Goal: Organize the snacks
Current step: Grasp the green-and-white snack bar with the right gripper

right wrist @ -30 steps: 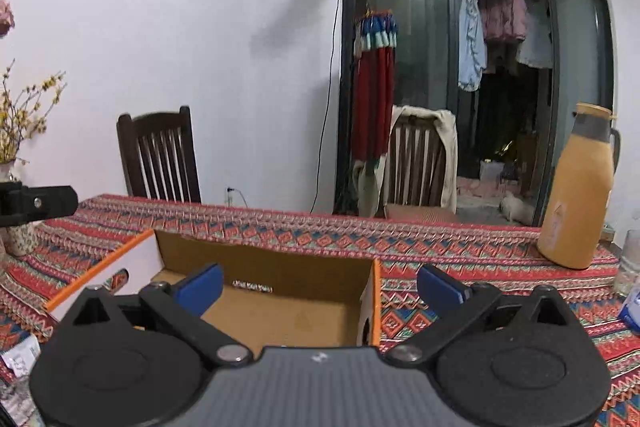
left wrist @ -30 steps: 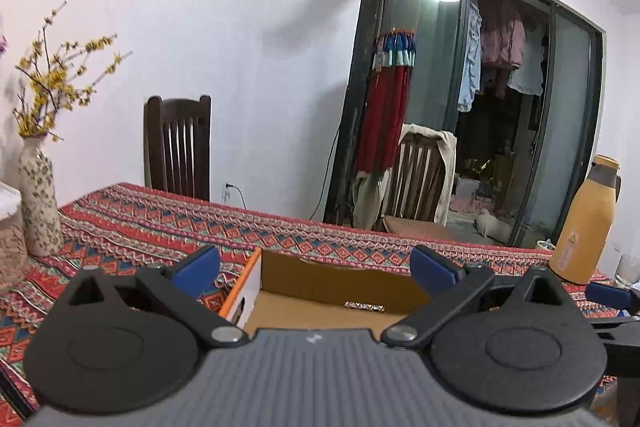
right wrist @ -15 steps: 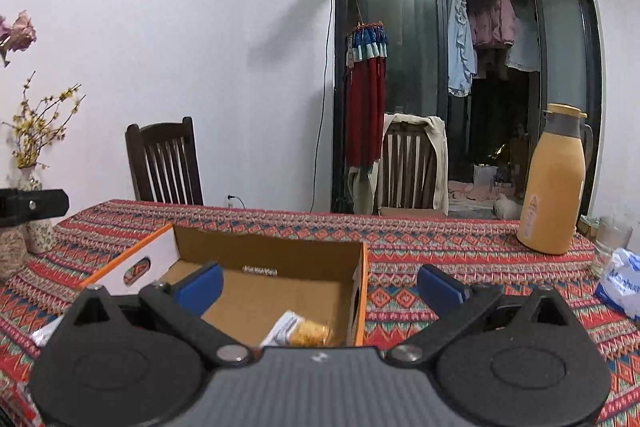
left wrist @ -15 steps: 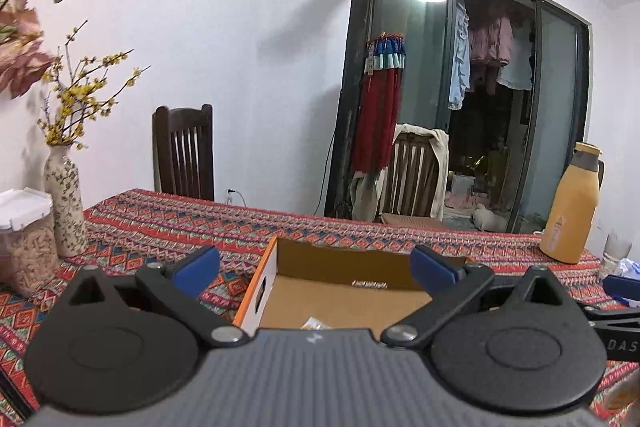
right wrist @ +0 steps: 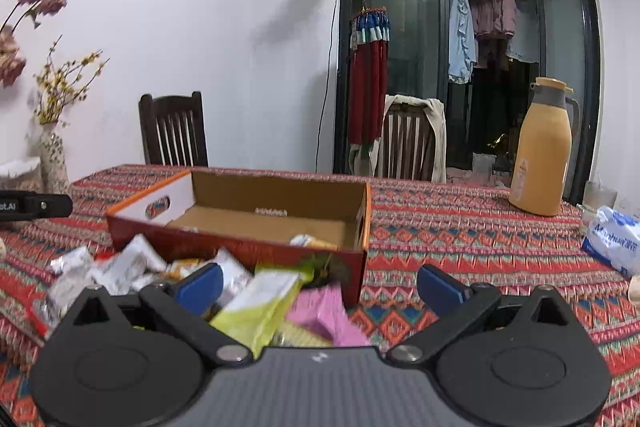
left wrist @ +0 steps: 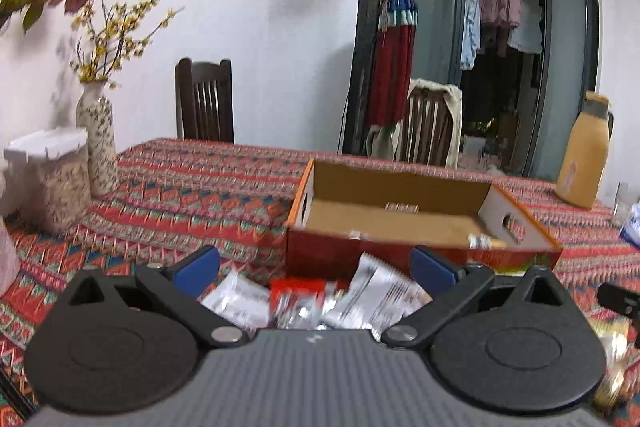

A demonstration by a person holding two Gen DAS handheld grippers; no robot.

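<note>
1. Left wrist view: the left gripper (left wrist: pixel 314 267) is standing wide open, blue pads far apart and nothing between them. Compared with a second ago, when only the cardboard box filled the lower view, it is now sitting farther back and pitched downward, so a heap of snack packets (left wrist: pixel 316 301) is showing just ahead of the pads, silver wrappers either side of a red one. The cardboard box (left wrist: pixel 404 215) is lying just beyond the heap, with a couple of wrapped pieces already inside near its right wall. I judge this as a pull-back from a drop-off into the next pick.
2. Left wrist view, room: the box's near wall is rising right behind the heap, so any lift will need to clear that edge. To the left of the tongs the patterned tablecloth (left wrist: pixel 192 195) is lying bare as far as the cereal jar (left wrist: pixel 56 183) and vase (left wrist: pixel 98 143), both well apart.
3. Right wrist view: the right gripper (right wrist: pixel 318 285) is likewise gaping wide and carrying nothing. It too is now looking lower than a second ago, with a yellow-green packet (right wrist: pixel 260 307) and a pink packet (right wrist: pixel 320 311) showing between the pads, more silver wrappers off to the left.
4. Right wrist view, room: the box's near right corner is sitting just ahead. Right of the tongs the cloth is running open toward the tan flask (right wrist: pixel 544 151) and a white bag (right wrist: pixel 614 239), both well apart.
</note>
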